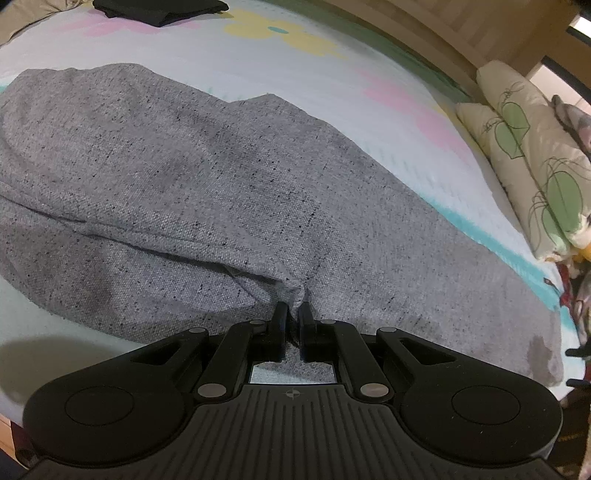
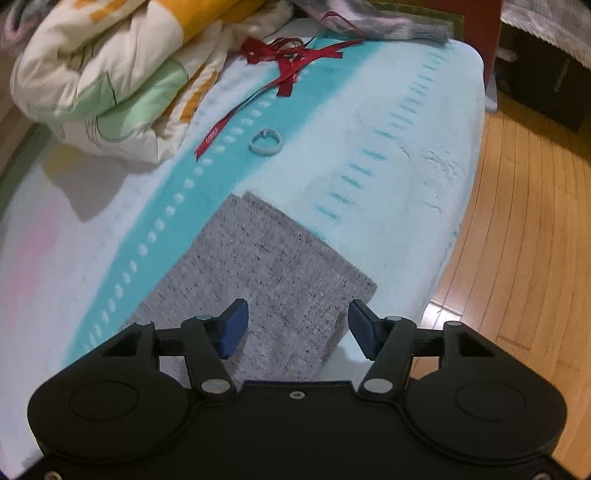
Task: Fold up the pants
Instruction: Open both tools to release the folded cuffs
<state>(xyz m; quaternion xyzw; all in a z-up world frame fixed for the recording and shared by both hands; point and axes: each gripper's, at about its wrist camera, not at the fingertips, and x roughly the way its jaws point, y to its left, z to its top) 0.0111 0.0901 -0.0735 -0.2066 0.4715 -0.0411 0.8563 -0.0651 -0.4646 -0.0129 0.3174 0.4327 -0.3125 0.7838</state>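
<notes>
One pair of grey pants (image 1: 207,177) is lying spread across the bed (image 1: 332,85); the fabric is a coarse woven grey flecked with dark specks, with a raised seam running across it and soft rumpled bulges. The left claw (image 1: 293,314) is pinching a small pucker of this cloth near the seam, its two black fingers nearly touching. In the right wrist view one leg end is lying flat, a squarish hem pointing toward the foot of the bed. The right claw (image 2: 297,325) is hovering above that leg with its two blue pads (image 2: 234,328) standing wide, gripping nothing. The bed cover is looking terry-like, pale with a teal stripe. One red ribbon (image 2: 284,62), one pale hair band (image 2: 266,142) and one folded black garment (image 1: 159,11) are lying on it, beside leaf-printed pillows (image 1: 528,155).
</notes>
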